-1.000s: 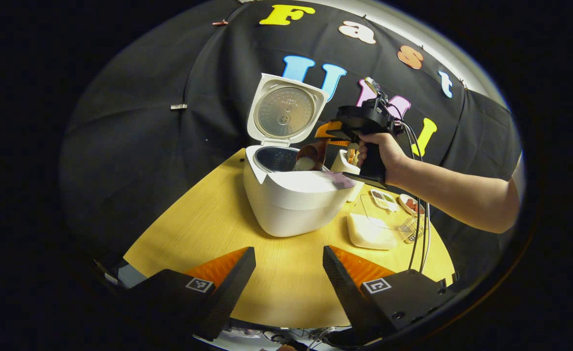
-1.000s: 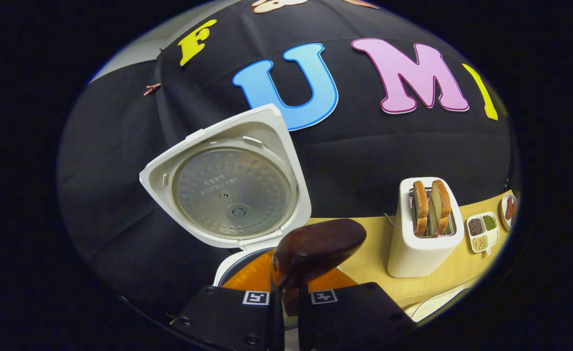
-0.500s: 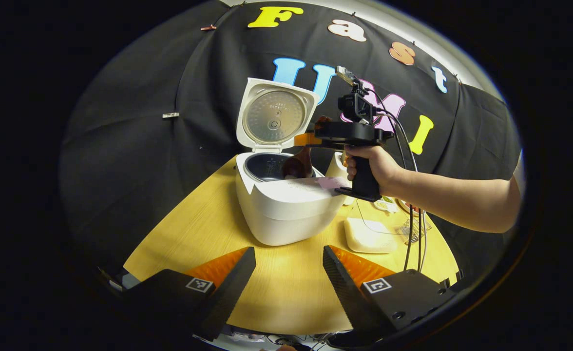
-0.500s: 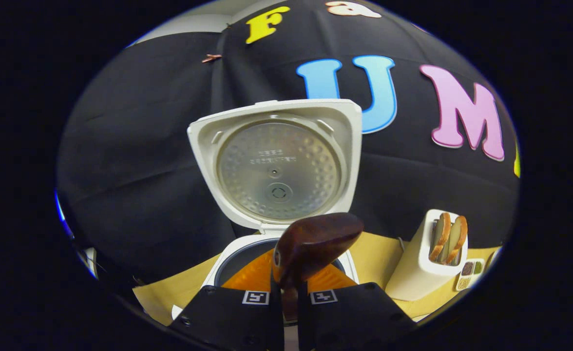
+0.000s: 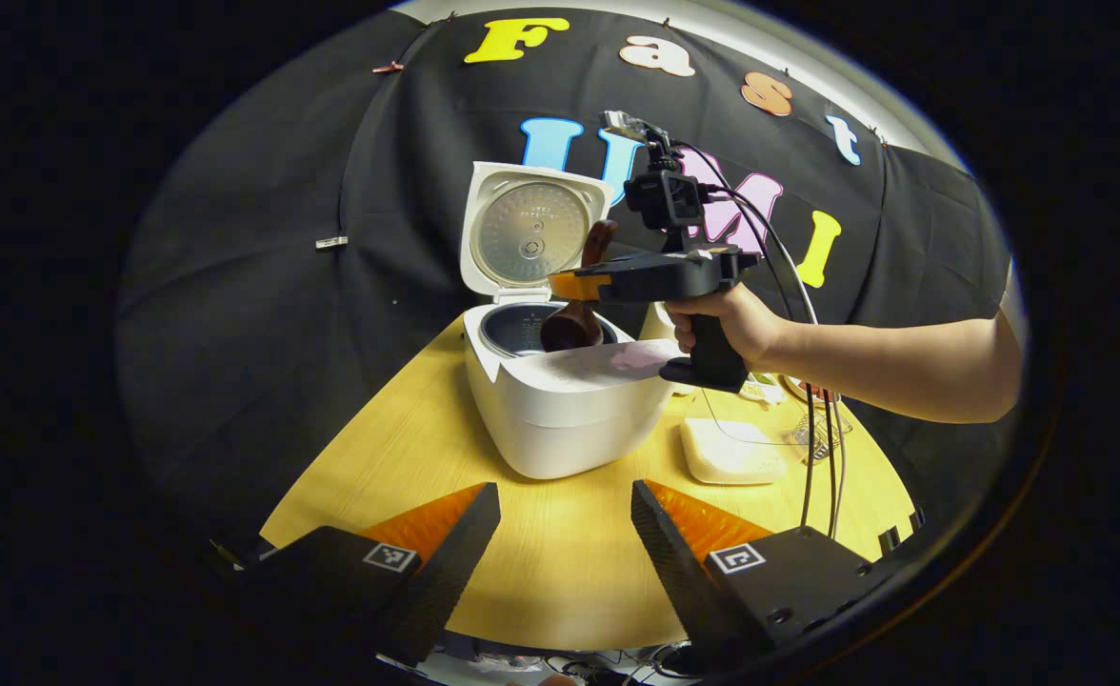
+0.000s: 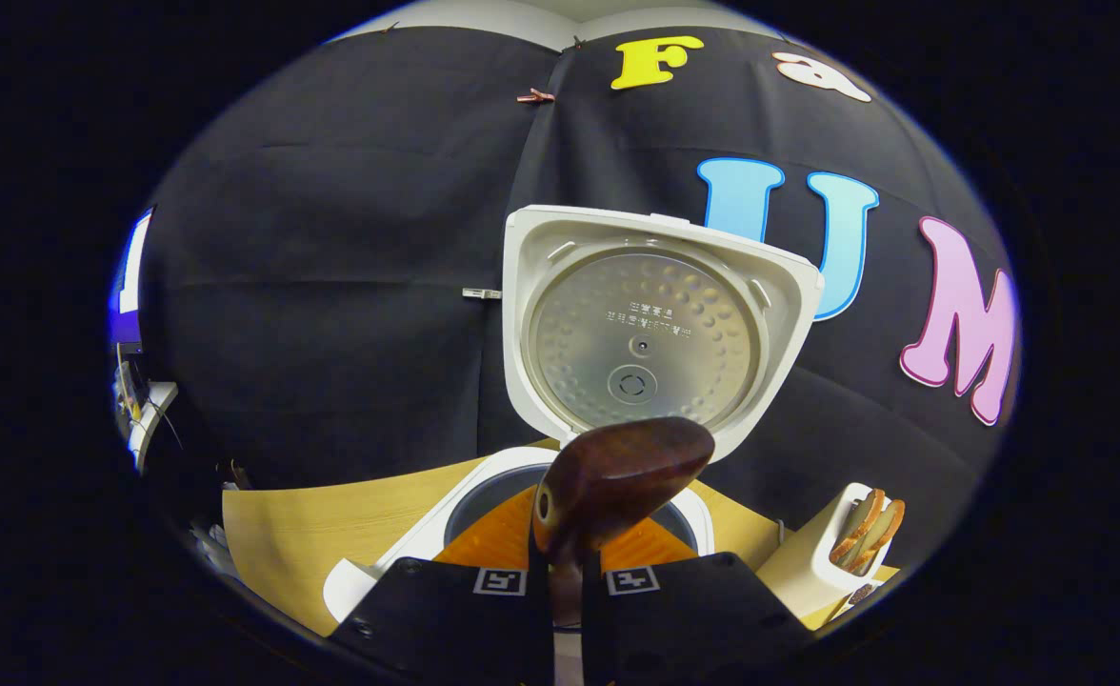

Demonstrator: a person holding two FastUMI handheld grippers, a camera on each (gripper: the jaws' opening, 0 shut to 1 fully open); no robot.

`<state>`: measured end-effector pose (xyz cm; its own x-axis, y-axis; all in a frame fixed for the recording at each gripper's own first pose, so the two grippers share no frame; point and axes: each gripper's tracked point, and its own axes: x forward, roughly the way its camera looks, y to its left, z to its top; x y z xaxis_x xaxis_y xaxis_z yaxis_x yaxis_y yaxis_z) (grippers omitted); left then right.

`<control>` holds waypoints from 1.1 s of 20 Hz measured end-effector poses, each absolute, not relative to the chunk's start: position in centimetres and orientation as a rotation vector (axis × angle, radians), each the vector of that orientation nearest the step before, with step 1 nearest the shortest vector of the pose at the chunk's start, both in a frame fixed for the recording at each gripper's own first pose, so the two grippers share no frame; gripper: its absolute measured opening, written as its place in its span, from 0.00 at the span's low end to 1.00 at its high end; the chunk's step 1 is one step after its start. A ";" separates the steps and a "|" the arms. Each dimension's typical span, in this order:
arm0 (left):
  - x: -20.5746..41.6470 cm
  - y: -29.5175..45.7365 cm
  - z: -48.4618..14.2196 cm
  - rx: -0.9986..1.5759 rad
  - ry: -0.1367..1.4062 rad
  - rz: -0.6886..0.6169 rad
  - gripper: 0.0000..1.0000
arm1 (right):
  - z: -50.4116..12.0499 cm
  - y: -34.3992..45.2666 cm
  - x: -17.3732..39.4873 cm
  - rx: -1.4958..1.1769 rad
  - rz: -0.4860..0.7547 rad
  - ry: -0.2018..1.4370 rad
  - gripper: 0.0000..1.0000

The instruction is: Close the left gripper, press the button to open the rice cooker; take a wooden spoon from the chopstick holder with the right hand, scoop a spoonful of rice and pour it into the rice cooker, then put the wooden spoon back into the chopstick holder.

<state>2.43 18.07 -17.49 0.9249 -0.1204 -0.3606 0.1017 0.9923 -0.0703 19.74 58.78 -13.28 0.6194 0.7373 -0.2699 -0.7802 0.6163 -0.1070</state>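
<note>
The rice cooker (image 5: pixel 560 400) was seen standing on the wooden table (image 5: pixel 398 457) with its lid (image 5: pixel 531 229) raised upright at the far side, inner pot exposed. The right gripper (image 5: pixel 570 284) was held by a hand (image 5: pixel 727 324) just above the pot opening, clamped on the wooden spoon (image 5: pixel 574 324); the bowl of the spoon was turned downward over the pot, the handle end stuck up beside the lid. In the right gripper view the spoon handle (image 6: pixel 617 476) was pinched between both fingers (image 6: pixel 484 610), the jaws nearly together around it, with the open lid (image 6: pixel 650 329) straight ahead. The left gripper (image 5: pixel 565 562) was kept at the near edge of the table, jaws spread wide apart, nothing held. A white container (image 5: pixel 731 448) was noted to the right of the cooker, and a toaster (image 6: pixel 831 562) with bread slices at the far right. Whether rice remained in the spoon could not be told.
</note>
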 end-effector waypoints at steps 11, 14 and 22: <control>2.2 14.6 -16.9 -0.080 0.345 -0.153 0.96 | -4.1 49.2 21.5 0.080 0.690 0.137 0.16; 2.5 13.4 -16.3 -0.088 0.329 -0.151 0.96 | -2.4 43.4 21.3 0.114 0.627 0.114 0.16; 4.8 8.3 -16.6 -0.119 0.340 -0.126 0.96 | -3.6 25.8 21.4 0.143 0.444 0.139 0.16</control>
<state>4.81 8.33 -16.56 0.9350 -0.1427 -0.3247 0.1028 0.9852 -0.1370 21.44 25.83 -3.63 0.8938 0.4366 -0.1023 -0.4171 0.8932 0.1680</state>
